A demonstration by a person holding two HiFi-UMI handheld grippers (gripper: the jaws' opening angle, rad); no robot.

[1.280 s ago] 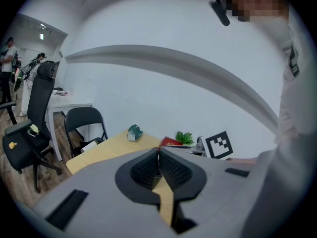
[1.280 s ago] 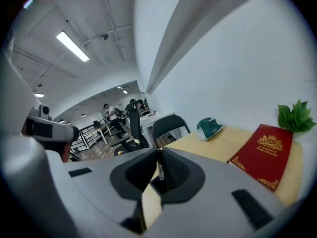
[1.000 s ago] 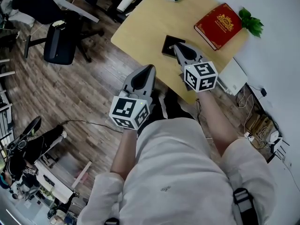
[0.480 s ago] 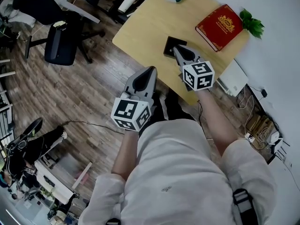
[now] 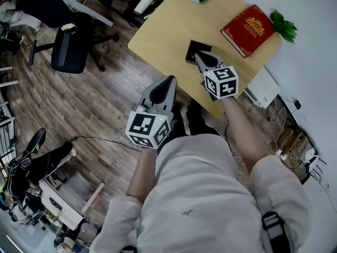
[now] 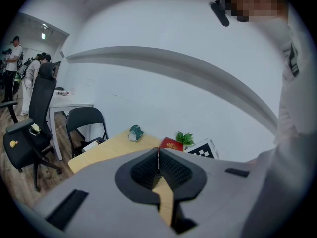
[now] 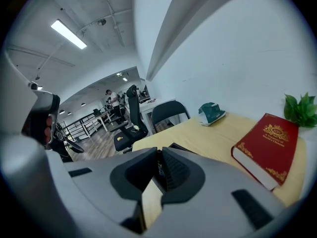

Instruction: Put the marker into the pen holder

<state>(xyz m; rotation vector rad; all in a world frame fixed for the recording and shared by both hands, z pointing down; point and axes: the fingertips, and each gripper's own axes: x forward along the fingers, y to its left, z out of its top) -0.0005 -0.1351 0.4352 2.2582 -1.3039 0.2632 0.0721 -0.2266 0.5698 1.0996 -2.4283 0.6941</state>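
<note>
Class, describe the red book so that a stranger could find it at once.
Find the light wooden table against the white wall. On its corner beside the leafy green plant lies a thick hardcover book. It alone is red, with a gold emblem and gold corner ornaments.

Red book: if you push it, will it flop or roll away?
The red book looks like a thick hardcover, so it would probably stay stiff and feel fairly heavy. It lies flat on the wooden table, so a push would likely slide it, not roll or tip it.
</note>
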